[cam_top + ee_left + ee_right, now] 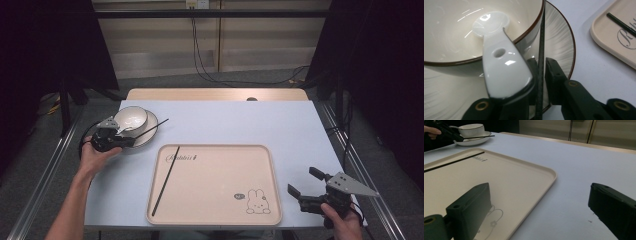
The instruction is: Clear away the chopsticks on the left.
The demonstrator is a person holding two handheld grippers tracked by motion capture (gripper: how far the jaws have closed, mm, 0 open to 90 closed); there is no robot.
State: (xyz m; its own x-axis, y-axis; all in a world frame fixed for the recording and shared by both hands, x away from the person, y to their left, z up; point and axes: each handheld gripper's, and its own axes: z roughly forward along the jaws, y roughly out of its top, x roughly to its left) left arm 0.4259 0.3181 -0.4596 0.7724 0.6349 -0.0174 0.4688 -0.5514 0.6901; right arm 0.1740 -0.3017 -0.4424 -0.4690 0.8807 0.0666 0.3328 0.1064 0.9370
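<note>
The bench (215, 120), covered in pale blue, is carrying a beige tray (215, 212) at its near centre and a plate (148, 136) toward ten o'clock. A bowl (131, 117) is sitting on the plate, and a white spoon (499, 62) is lying with its scoop inside the bowl and its handle reaching out over the rim.

The left hand-held gripper (131, 140) is working at the near edge of the plate, held by the left hand (95, 156). Its jaws are pinching a black chopstick (150, 129). In the left gripper view the stick is standing between the two black jaws, just beside the bowl's wall and above the plate. In the high view its free end is pointing toward two o'clock, out past the plate rim.

A second chopstick (166, 180) is lying loose on the left part of the tray, running from one o'clock down to seven o'clock, its far end next to the printed script (182, 157). A rabbit drawing (257, 201) is marking the tray's five o'clock corner.

The right hand-held gripper (305, 182) is hovering at four o'clock, just beside the tray's right edge, gripped by the right hand (345, 222). Its jaws are standing wide apart and grasping nothing; the right gripper view shows the tray corner and bare bench between them.
</note>
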